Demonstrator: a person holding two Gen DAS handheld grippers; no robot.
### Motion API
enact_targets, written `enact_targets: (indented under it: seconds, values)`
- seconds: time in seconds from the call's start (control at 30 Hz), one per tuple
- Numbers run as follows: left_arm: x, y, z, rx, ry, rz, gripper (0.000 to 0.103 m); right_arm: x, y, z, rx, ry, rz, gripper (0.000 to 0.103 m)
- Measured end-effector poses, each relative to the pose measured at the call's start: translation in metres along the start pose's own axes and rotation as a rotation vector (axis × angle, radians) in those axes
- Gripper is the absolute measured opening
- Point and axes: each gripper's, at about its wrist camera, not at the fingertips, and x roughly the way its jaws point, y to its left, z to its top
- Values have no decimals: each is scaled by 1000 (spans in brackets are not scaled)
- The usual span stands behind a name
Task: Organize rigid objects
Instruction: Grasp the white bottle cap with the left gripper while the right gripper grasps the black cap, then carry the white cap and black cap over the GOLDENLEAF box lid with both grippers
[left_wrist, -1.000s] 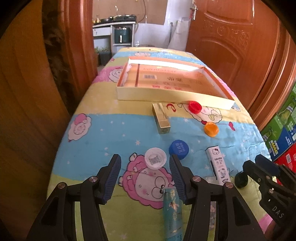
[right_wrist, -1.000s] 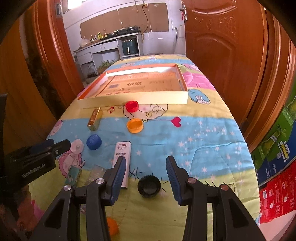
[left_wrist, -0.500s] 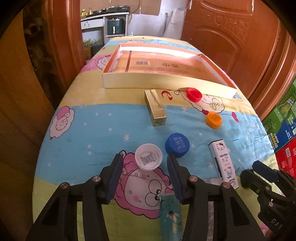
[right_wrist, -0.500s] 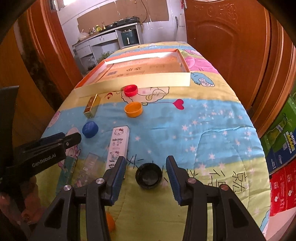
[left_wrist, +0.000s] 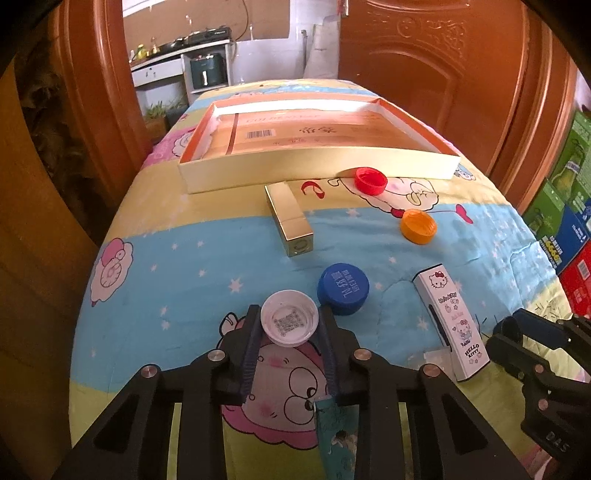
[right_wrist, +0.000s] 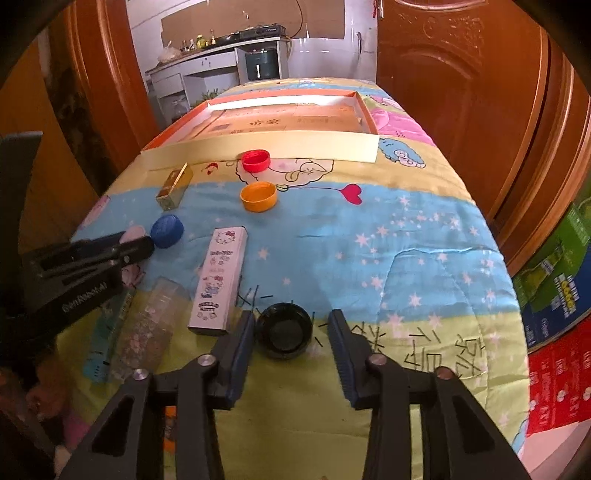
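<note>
On the cartoon quilt, a white cap (left_wrist: 289, 322) lies open side up between my left gripper's (left_wrist: 290, 332) blue pads. Its jaws are closing and both pads touch the cap's rim. A black cap (right_wrist: 283, 334) sits between my right gripper's (right_wrist: 291, 332) closing jaws; the left pad touches it and a gap remains on the right. Farther away lie a blue cap (left_wrist: 343, 283), a gold box (left_wrist: 290, 225), an orange cap (left_wrist: 418, 226), a red cap (left_wrist: 370, 180) and a Hello Kitty box (left_wrist: 450, 321). A shallow cardboard tray (left_wrist: 317, 168) stands beyond them.
A teal tube (left_wrist: 334, 435) lies under my left gripper, beside a clear plastic container (right_wrist: 147, 325). Wooden doors flank the bed. Stacked cartons (right_wrist: 554, 288) stand off its right edge. A kitchen counter shows through the far doorway.
The left jaws came forward and down around the white cap and narrowed onto it. The right jaws narrowed around the black cap while that hand stayed in place.
</note>
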Motion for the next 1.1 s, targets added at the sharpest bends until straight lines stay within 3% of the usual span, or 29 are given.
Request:
enact_targets:
  seconds: [0.03, 0.73, 1.1]
  values:
    - [0, 0, 0, -1, -1, -1, 30, 1, 0, 0, -10, -4, -10, 30]
    - [-12, 3, 5, -25, -29, -20, 30, -7, -2, 6, -4, -51, 23, 30]
    - [-44, 4, 42, -32, -106, -20, 30, -20, -9, 40, -15, -115, 63, 30]
